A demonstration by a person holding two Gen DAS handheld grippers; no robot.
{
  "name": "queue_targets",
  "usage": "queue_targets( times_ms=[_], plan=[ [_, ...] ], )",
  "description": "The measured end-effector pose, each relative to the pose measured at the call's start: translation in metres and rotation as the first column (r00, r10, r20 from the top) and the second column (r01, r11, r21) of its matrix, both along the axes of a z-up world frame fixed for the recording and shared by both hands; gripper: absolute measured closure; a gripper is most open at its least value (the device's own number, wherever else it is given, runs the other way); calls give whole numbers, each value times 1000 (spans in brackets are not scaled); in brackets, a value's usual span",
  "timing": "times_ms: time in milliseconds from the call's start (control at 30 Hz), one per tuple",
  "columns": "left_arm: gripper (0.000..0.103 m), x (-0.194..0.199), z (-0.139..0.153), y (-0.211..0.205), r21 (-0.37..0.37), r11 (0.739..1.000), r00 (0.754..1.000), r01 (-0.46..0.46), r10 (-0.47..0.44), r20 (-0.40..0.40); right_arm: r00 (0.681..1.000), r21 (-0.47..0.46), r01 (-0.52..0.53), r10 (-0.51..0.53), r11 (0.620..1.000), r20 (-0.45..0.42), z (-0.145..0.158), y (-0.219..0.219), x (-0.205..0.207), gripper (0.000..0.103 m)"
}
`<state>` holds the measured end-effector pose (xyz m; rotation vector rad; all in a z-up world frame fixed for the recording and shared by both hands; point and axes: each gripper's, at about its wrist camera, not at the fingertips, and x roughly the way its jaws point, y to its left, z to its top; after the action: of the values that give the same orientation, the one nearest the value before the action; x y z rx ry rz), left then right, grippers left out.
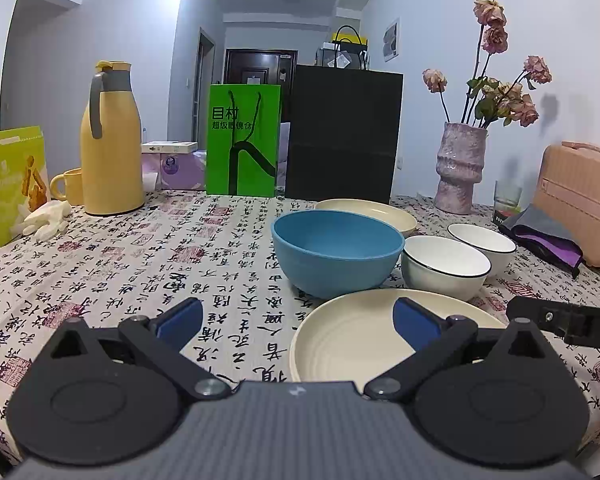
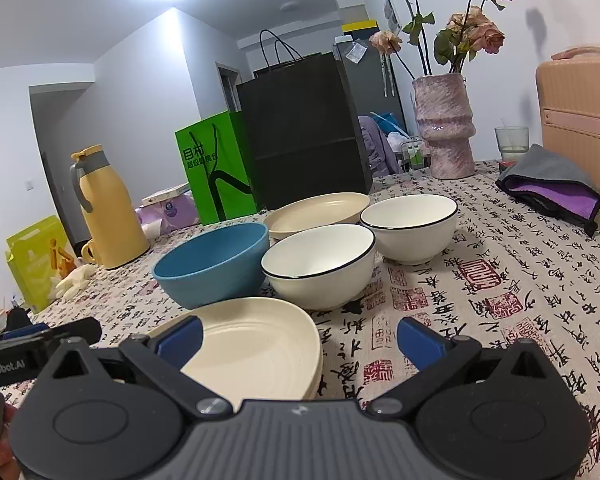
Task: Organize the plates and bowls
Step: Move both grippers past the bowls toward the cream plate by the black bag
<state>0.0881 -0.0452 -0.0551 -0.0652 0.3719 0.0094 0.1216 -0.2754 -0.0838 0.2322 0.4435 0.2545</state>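
A cream plate (image 1: 352,336) (image 2: 260,340) lies nearest on the patterned tablecloth. Behind it stands a blue bowl (image 1: 336,252) (image 2: 216,264). To its right are two white bowls with dark rims, the nearer (image 1: 444,266) (image 2: 320,266) and the farther (image 1: 482,244) (image 2: 410,226). A second cream plate (image 1: 368,210) (image 2: 318,210) lies at the back. My left gripper (image 1: 298,320) is open, its right pad over the near plate's edge. My right gripper (image 2: 298,338) is open with nothing held, its left pad over the same plate.
A yellow thermos jug (image 1: 110,140) and mug (image 1: 68,186) stand at the left, a green bag (image 1: 242,140) and black bag (image 1: 342,136) at the back. A vase of dried roses (image 1: 460,168), a glass (image 1: 507,196), folded cloths (image 2: 552,188) and a pink case (image 2: 580,120) occupy the right.
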Motion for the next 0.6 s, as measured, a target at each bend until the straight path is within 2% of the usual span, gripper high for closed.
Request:
queue_targets(
  times_ms=[600],
  plan=[
    [0, -10, 14, -3, -2, 1000, 1000, 4, -4, 30, 1000, 4, 7, -7, 1000, 25, 13, -2, -9, 0]
  ],
)
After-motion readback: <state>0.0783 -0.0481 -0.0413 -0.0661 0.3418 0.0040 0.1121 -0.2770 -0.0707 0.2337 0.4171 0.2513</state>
